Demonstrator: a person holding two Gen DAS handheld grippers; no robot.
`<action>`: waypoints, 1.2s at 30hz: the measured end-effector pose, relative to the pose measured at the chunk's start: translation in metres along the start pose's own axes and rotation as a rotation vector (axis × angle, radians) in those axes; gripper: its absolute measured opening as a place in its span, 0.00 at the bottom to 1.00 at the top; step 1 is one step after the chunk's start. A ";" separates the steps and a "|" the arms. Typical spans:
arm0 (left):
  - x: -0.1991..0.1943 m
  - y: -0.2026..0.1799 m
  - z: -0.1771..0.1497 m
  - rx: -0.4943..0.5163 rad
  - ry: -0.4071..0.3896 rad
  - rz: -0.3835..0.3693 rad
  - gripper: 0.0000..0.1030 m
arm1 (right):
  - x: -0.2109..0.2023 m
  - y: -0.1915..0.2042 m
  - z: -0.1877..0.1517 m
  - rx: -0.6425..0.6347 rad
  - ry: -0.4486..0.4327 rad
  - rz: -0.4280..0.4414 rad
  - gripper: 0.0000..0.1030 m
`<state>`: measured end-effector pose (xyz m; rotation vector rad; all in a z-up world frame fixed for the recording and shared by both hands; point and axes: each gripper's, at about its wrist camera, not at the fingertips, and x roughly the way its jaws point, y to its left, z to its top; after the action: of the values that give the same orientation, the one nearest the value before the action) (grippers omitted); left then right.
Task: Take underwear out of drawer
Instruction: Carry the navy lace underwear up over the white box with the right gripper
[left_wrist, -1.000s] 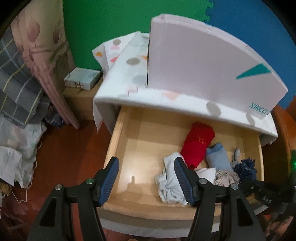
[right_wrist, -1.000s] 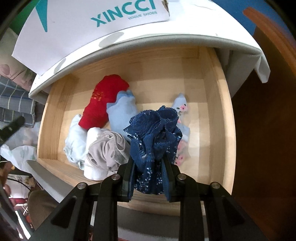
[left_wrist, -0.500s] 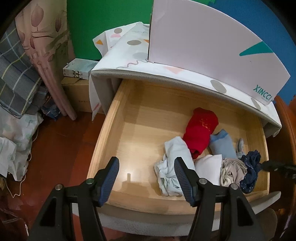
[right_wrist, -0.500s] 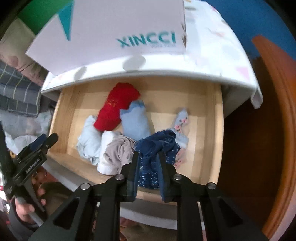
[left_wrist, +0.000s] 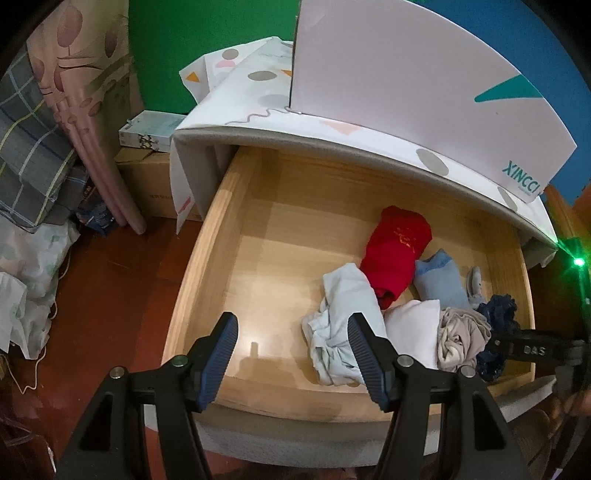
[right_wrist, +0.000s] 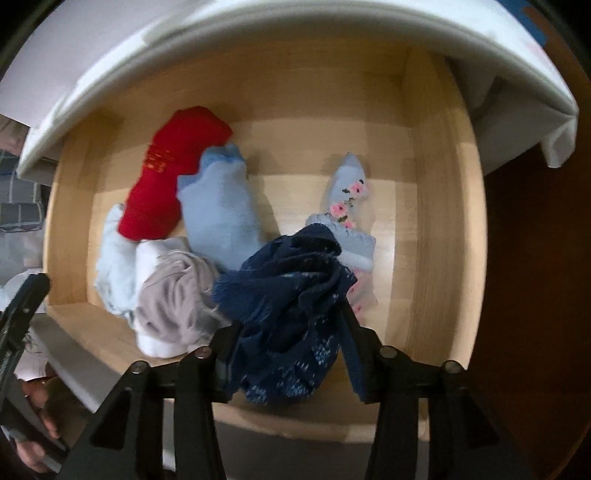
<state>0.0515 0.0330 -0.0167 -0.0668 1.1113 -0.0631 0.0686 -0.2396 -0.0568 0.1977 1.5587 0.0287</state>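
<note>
Right fingers (right_wrist: 288, 354): opening, pointing down into the drawer (right_wrist: 439, 206), navy lace underwear (right_wrist: 291, 295) bunched between them.
Left fingers (left_wrist: 291, 354): apart, empty, over the drawer's front edge.
Drawer floor: pale wood, bare on the left; red cloth (left_wrist: 397, 254), blue socks (left_wrist: 439, 280) and pale garments (left_wrist: 343, 325) heaped right.
Surface (left_wrist: 255, 99): patterned cloth, white box (left_wrist: 417, 81) standing on it.
Room: red-brown floor (left_wrist: 110, 280), green wall (left_wrist: 207, 40), cardboard boxes (left_wrist: 147, 181).

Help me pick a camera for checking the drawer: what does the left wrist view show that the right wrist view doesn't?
Only the left wrist view: the XINCCI shoe box, the floor, the bare left part of the drawer.
Only the right wrist view: a floral sock, and the right gripper, opening, with navy lace underwear between its fingers.
Both: red garment, light blue sock, beige bundle.
</note>
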 end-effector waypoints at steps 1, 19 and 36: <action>0.001 0.000 0.000 0.003 0.007 0.001 0.62 | 0.002 -0.001 0.001 0.001 0.003 0.000 0.46; 0.010 0.000 -0.004 0.023 0.042 0.099 0.62 | -0.054 0.012 -0.010 -0.105 -0.125 -0.072 0.23; 0.014 -0.004 -0.006 0.051 0.059 0.139 0.62 | -0.226 0.059 0.027 -0.199 -0.408 -0.034 0.23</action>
<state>0.0524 0.0274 -0.0311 0.0582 1.1702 0.0317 0.0981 -0.2169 0.1748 0.0163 1.1431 0.1104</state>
